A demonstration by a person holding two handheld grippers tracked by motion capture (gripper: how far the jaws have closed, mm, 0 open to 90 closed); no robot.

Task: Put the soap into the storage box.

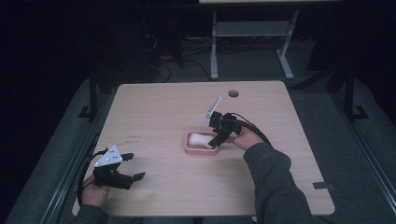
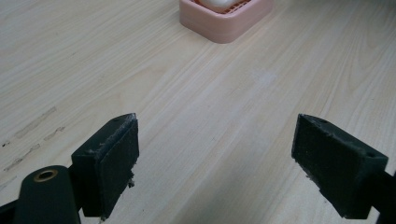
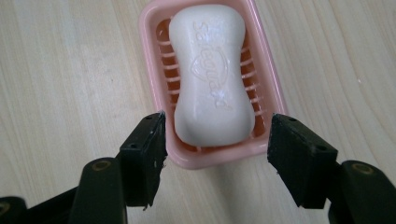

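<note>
Bare table (image 1: 163, 107) around mid-table soap dish (image 1: 201, 143); both grippers' fingers apart, right gripper (image 3: 215, 154) straddling its near rim.

Ahead of the left jaws, the pink soap dish (image 2: 226, 21) is cut off by the top edge; the soap's (image 3: 212, 74) embossed lettering between the right jaws is unreadable.

Black claws (image 1: 130, 166), dark green sleeves (image 1: 275, 182)

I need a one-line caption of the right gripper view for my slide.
Open right gripper straddling a white soap bar in a pink slatted dish on a wooden table.
</note>
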